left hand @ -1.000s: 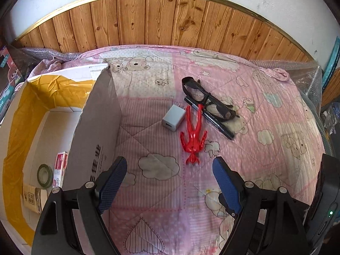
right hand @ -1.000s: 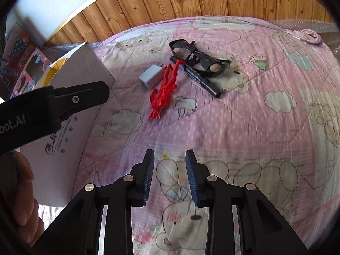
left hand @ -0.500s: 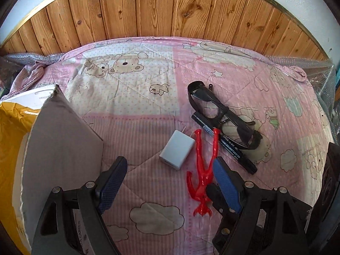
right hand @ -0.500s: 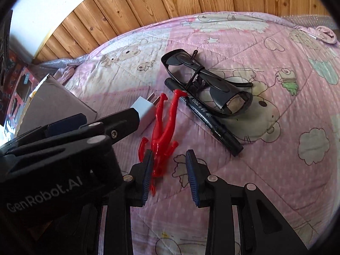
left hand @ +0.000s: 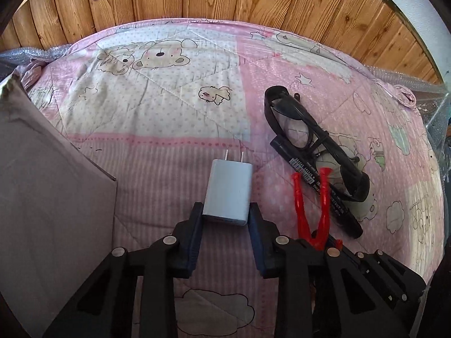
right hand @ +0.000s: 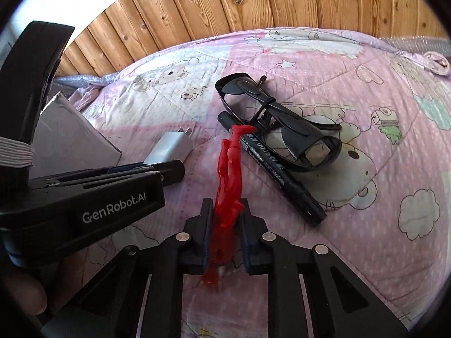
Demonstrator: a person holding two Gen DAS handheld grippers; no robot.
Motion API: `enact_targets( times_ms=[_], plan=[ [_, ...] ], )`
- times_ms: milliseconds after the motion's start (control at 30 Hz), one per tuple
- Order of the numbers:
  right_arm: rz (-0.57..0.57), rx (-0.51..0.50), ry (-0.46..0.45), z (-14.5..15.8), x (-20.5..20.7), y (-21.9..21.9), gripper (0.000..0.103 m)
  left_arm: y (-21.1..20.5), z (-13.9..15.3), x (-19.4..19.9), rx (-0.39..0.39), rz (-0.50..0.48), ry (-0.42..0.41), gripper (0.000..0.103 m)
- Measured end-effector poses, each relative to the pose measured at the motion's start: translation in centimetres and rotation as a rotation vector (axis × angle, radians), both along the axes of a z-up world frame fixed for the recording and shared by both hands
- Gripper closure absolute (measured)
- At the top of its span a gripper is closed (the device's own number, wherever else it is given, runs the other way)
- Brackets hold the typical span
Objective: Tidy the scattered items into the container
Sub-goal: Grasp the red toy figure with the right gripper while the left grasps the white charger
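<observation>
Both tongs are working the bed (left hand: 174,118) at once. Left tongs (left hand: 225,219) are clenching the near end of the white charger (left hand: 228,188), prongs pointing away toward the wooden wall; whether it is off the quilt yet, cannot tell. Right tongs (right hand: 225,225) are closing around the red toy figure (right hand: 229,186), whose body is running forward from between the fingers, far end touching the black marker (right hand: 270,169).

Risks, as judged: the figure is looking thin and limp, so it may be slipping or dangling out of a shallow hold; its far end may be dragging the marker or snagging the black glasses (right hand: 276,124) lying against it. The two tongs are sitting close, so they could be knocking together. The cardboard box (left hand: 50,197) is standing just left of the charger.
</observation>
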State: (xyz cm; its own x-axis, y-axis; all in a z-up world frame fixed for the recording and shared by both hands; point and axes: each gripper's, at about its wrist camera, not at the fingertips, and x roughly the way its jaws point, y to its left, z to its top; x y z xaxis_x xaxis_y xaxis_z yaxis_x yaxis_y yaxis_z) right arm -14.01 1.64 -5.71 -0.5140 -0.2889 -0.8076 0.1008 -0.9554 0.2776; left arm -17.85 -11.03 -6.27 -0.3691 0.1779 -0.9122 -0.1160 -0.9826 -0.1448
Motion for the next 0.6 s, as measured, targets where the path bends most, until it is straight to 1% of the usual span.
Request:
enact_targets(
  times_ms=[133,300,500,600],
  plan=[
    [0.0,-0.001,-0.006,0.3,1.5,0.4,0.086,0.0,0.6,1.1,0.005,0.01,0.015,0.072],
    [-0.013,-0.032,-0.018,0.9,3.7,1.3,0.086,-0.2,1.5,2.6,0.029,0.016,0.018,0.072],
    [-0.017,-0.027,-0.04,0.9,6.9,2.2,0.086,-0.3,2.1,6.3,0.064,0.0,0.013,0.072],
    [-0.026,-0.028,-0.058,0.7,8.6,2.8,0.086,0.1,2.1,8.4,0.063,-0.01,0.005,0.072]
  ],
)
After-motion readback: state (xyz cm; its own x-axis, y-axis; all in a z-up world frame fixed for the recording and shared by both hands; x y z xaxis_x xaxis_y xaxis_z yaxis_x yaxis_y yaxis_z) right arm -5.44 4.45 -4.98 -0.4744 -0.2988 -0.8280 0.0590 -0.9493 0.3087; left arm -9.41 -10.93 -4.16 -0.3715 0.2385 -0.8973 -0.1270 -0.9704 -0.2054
